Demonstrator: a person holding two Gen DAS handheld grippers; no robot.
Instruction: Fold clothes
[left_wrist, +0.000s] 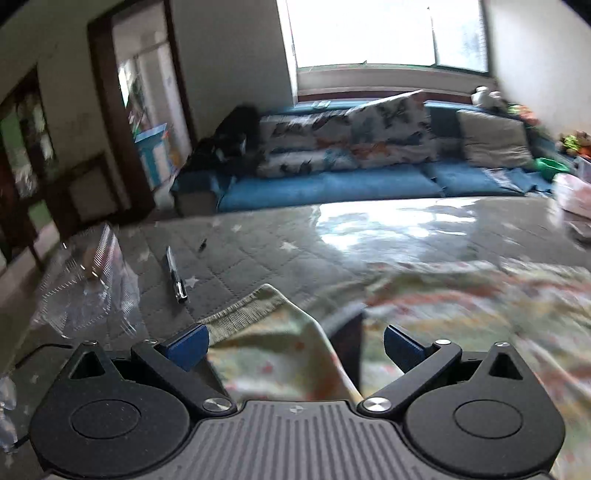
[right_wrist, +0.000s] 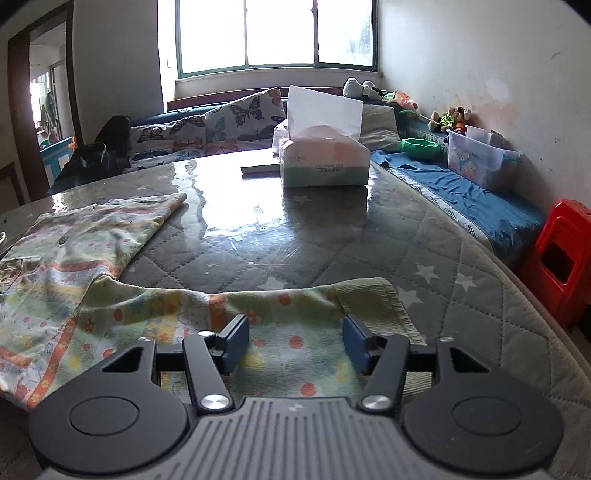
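Note:
A small patterned garment (right_wrist: 92, 258) in pale green with orange and red prints lies spread on the quilted grey table (right_wrist: 332, 236). One sleeve with a ribbed cuff (right_wrist: 373, 299) stretches out under my right gripper (right_wrist: 295, 343), which is open above the sleeve cloth. In the left wrist view the other sleeve (left_wrist: 273, 343) with its ribbed cuff (left_wrist: 240, 310) lies between the blue pads of my open left gripper (left_wrist: 293, 347). The garment body (left_wrist: 461, 306) spreads to the right, blurred.
A tissue box (right_wrist: 325, 158) and a flat dark object (right_wrist: 258, 169) sit at the table's far side. A pen (left_wrist: 175, 275) and crumpled clear plastic (left_wrist: 81, 288) lie left. A blue sofa (left_wrist: 332, 184), a red stool (right_wrist: 557, 251) and a clear storage bin (right_wrist: 480, 162) surround the table.

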